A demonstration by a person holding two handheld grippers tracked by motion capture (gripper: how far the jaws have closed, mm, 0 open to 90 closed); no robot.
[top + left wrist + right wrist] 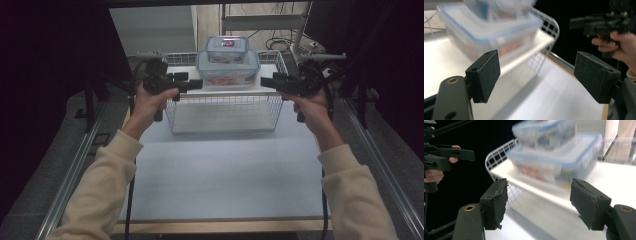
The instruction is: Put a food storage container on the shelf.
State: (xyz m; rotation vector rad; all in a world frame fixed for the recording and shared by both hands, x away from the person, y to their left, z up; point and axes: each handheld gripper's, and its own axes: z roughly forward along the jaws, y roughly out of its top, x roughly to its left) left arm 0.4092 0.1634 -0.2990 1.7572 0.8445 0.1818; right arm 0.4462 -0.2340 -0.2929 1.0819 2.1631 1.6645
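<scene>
While two stacked food boxes sit at the upper centre of the high view, the left claw (192,84) and the right claw (267,82) flank the larger box (228,70) from either side, each with its jaws apart and nothing between them. The smaller box (227,48) rests on the larger one's lid, above a white wire basket (225,112) on the pale worktop (225,170). Both gripper views are blurred.
</scene>
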